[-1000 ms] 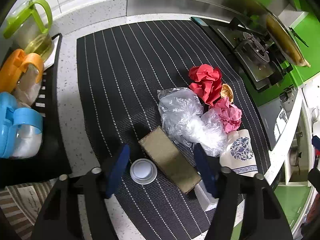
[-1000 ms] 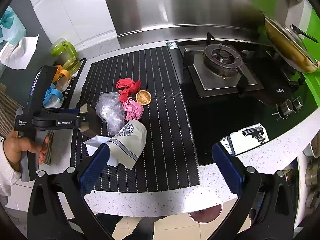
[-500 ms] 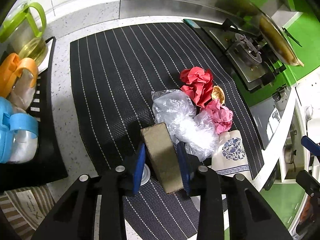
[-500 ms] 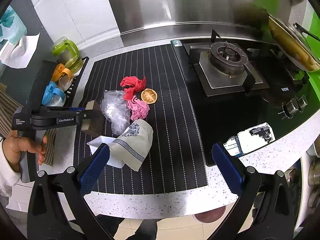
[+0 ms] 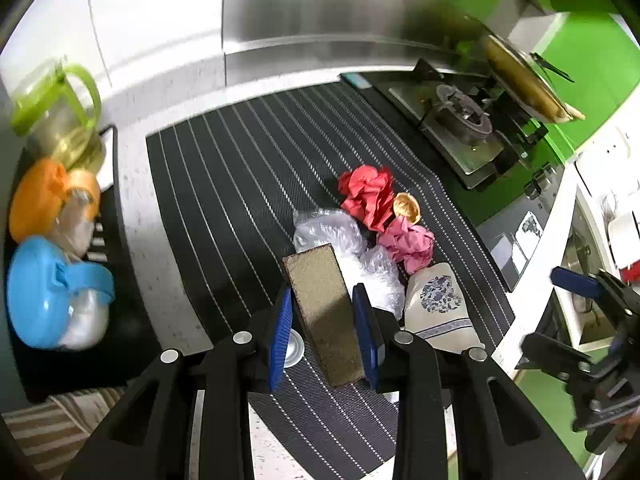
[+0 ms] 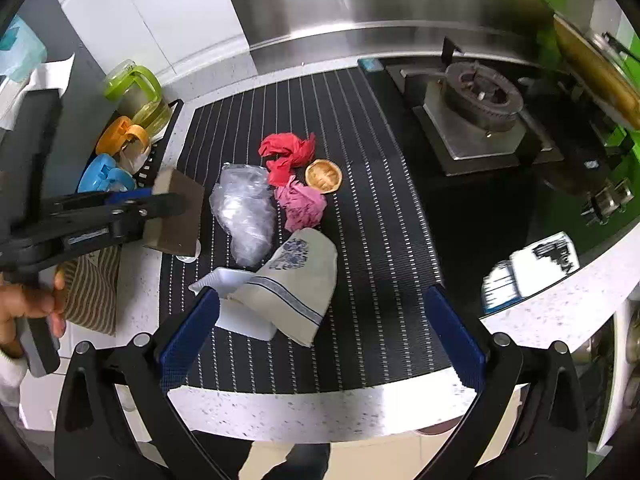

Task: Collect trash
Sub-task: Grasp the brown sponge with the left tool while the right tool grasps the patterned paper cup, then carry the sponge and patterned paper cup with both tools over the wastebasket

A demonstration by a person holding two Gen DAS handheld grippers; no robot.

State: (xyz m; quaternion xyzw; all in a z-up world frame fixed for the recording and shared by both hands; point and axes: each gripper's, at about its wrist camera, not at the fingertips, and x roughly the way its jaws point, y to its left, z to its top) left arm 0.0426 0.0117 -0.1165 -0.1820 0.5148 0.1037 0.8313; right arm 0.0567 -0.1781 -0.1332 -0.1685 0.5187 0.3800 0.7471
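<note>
Trash is still lying mostly on the striped mat (image 6: 360, 264); you are lifting only the first piece.
Your left gripper (image 5: 325, 326) is clamping a brown cardboard block (image 5: 325, 312) between its blue pads, raised off the mat near its left edge, while your right gripper (image 6: 320, 332) is hanging over the mat's front edge with fingers spread wide and holding nothing. Nearest that front edge a white tray (image 6: 236, 304) is lying under a patterned paper bag (image 6: 296, 280); a small white cap (image 5: 295, 353) is sitting by the left edge. Past them, toward the mat's middle, are clear crumpled plastic (image 6: 244, 212), a pink paper wad (image 6: 302, 204), an orange fruit-peel cup (image 6: 323, 176) and red crumpled paper (image 6: 286, 152), all still waiting. You are showing no bin in either view, so nothing is judged collected yet.
</note>
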